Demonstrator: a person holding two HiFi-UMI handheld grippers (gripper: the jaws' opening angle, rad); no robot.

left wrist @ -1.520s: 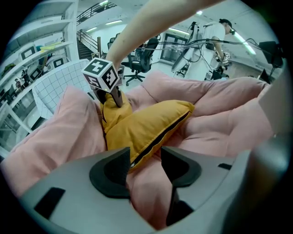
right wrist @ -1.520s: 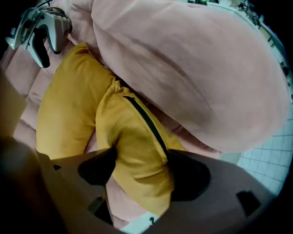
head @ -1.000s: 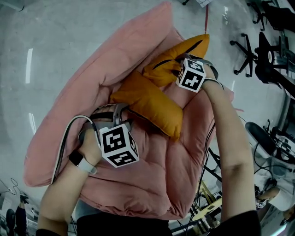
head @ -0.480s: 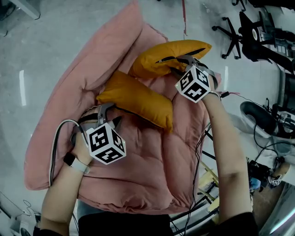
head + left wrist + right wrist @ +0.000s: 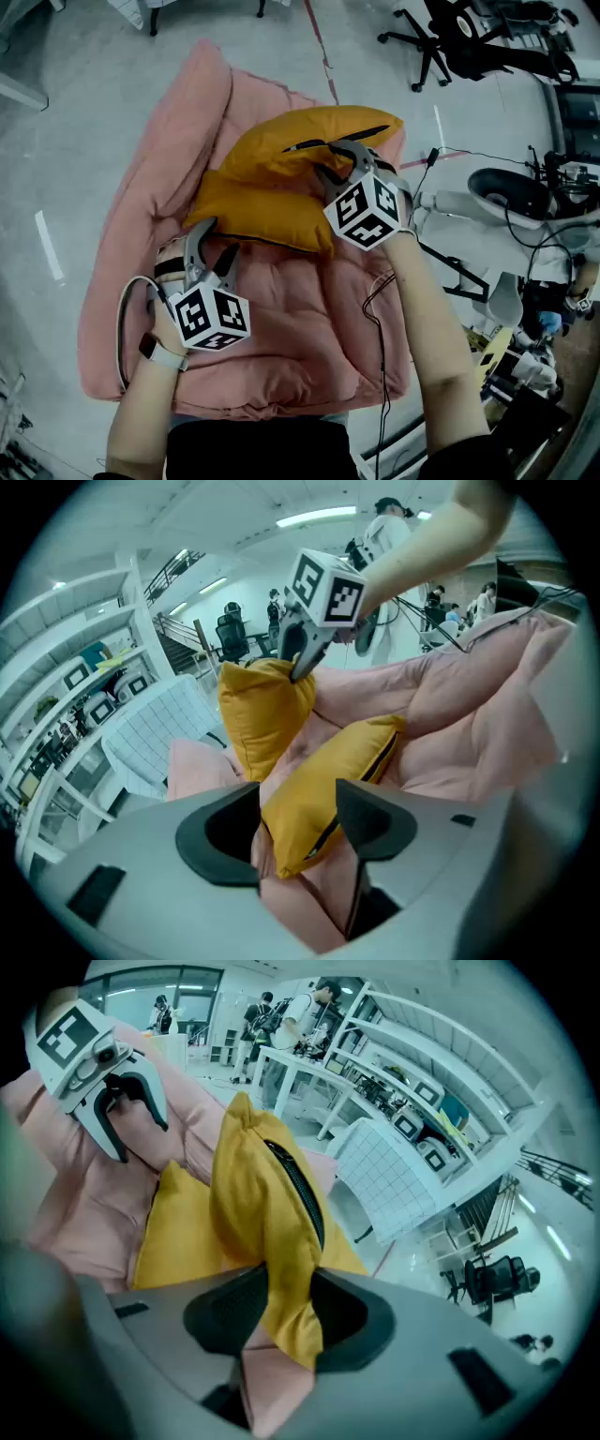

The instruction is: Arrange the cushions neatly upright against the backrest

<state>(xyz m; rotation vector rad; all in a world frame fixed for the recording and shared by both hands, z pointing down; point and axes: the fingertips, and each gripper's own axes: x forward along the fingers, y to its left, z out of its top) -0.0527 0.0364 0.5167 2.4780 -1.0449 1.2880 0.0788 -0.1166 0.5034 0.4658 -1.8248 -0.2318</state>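
Note:
Two orange cushions lie on a pink sofa (image 5: 281, 319). My right gripper (image 5: 339, 159) is shut on a corner of the upper cushion (image 5: 281, 141) and holds it raised, zip edge up. In the right gripper view its jaws have just been closing on that cushion (image 5: 253, 1194), at the right gripper (image 5: 286, 1312). The lower cushion (image 5: 253, 208) rests on the seat under it. My left gripper (image 5: 214, 242) stands open just in front of this cushion. Its jaws have just been opening, and the lower cushion's (image 5: 328, 780) corner shows between the left gripper's (image 5: 298, 822) jaws, unpressed.
The sofa's padded backrest (image 5: 178, 131) runs along the far left. Office chairs (image 5: 441, 47) stand beyond it on the grey floor. A white machine base (image 5: 497, 187) and cables (image 5: 380, 309) sit to the right of the sofa.
My right gripper has risen and rolled, lifting the upper cushion over the lower one. My left gripper has lifted a little and its jaws have spread wider.

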